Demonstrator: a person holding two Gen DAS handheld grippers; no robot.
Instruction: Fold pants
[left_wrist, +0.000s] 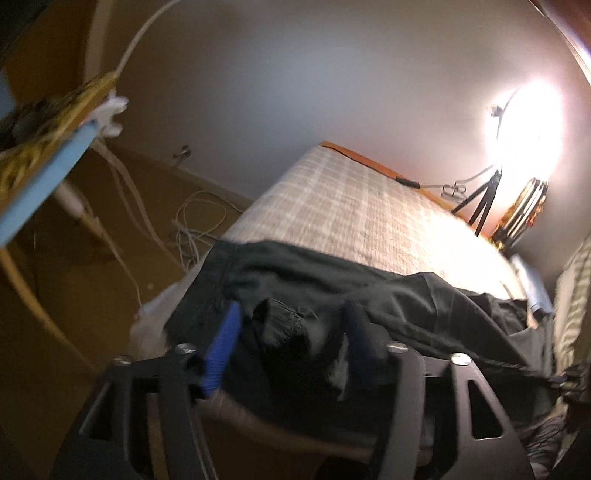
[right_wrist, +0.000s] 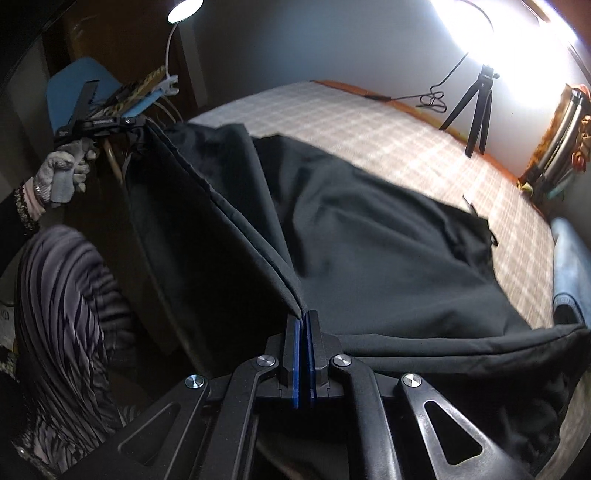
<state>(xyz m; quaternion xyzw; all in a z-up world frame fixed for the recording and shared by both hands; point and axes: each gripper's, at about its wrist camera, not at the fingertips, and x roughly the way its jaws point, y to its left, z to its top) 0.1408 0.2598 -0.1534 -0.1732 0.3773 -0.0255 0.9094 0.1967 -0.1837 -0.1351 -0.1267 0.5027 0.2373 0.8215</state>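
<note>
- Nearest in the right wrist view, the right gripper (right_wrist: 303, 321) was seen with its blue-padded fingers pressed together on a folded edge of the dark pants (right_wrist: 388, 251), the cloth pinched between the pads.
- In the left wrist view, the left gripper (left_wrist: 291, 317) was seen with its fingers set apart, a bunched, ribbed part of the pants (left_wrist: 280, 325) lying between them; whether the cloth was actually gripped could not be told from that view.
- The pants were spread over the near part of a bed with a checked cover (right_wrist: 369, 122), one edge being lifted off the bed between the two grippers.
- No container with visible contents was made out in either view.
- Only the right wrist view showed the left gripper (right_wrist: 142, 123) from outside, at the far end of the raised edge, held by a gloved left hand (right_wrist: 61, 173); the striped clothing (right_wrist: 62, 295) of the person was also shown there.
- Only the left wrist view showed loose white cables (left_wrist: 192, 229) on the floor beside the bed.
- Farther off, a black tripod (right_wrist: 476, 107) was seen by the far side of the bed in both views, under a bright lamp (right_wrist: 491, 33) that was washed out.
- A blue chair (right_wrist: 77, 92) stood beyond the raised edge, with a small clip lamp (right_wrist: 184, 9) above it.
</note>
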